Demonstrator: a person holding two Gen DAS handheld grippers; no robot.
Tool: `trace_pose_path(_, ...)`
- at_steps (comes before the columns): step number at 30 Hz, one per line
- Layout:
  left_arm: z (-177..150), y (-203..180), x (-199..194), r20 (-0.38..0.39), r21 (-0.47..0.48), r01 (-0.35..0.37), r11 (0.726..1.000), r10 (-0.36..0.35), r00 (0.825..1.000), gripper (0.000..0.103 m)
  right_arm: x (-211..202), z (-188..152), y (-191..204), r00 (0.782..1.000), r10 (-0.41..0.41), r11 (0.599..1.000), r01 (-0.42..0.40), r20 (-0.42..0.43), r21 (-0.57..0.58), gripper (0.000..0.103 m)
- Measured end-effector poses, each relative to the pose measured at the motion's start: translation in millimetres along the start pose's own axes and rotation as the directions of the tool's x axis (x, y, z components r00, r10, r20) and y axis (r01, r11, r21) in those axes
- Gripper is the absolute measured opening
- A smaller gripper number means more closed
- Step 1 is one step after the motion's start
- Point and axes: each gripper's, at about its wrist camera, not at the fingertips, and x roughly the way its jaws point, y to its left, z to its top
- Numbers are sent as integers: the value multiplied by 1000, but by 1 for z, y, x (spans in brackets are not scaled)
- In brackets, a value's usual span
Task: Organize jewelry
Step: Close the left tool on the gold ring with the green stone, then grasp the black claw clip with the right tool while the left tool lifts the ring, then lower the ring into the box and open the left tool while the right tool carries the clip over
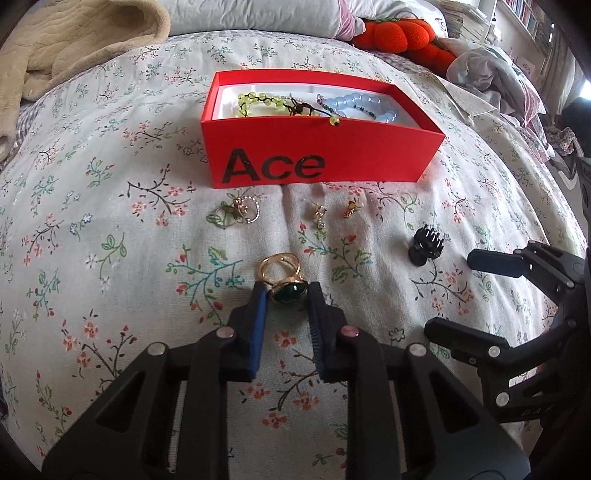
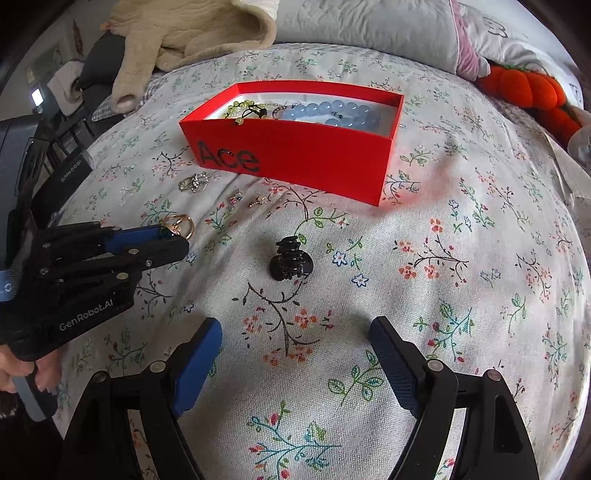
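A red "Ace" box (image 1: 317, 147) (image 2: 295, 147) sits on the floral bedspread and holds a green bead bracelet (image 1: 258, 101) and a blue bead bracelet (image 1: 364, 105). My left gripper (image 1: 286, 291) (image 2: 173, 234) is shut on a gold ring with a green stone (image 1: 286, 280) (image 2: 179, 225), low over the bedspread in front of the box. My right gripper (image 2: 295, 332) (image 1: 454, 291) is open and empty, just short of a black hair claw (image 2: 290, 264) (image 1: 424, 245). Loose rings (image 1: 238, 212) and two small earrings (image 1: 319, 214) (image 1: 352, 208) lie in front of the box.
A beige blanket (image 1: 74, 44) lies at the back left, pillows (image 1: 258, 14) behind the box, an orange plush toy (image 1: 402, 33) and crumpled clothes (image 1: 491, 74) at the back right.
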Motion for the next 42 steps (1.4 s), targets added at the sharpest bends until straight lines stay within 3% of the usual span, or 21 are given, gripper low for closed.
trace_pose_path(16,0,15,-17,6,-13,-10,1000,10,1000,24,10,21,-6,1000,-5,999,5,15,51,82)
trace_pose_path(24,-1,26,-24,8,-26,-5,1000,6,1000,24,12,29,2,1000,1,999,-3,29,50,53)
trace_pose_path(29,0,28,-25,7,-31,-2,1000,2,1000,24,10,27,2,999,11,999,-12,39,49,26)
trace_pose_path(42,15,27,-36,46,-44,15,999,-13,999,24,-11,32,3,996,7,1000,-9,84,29,26)
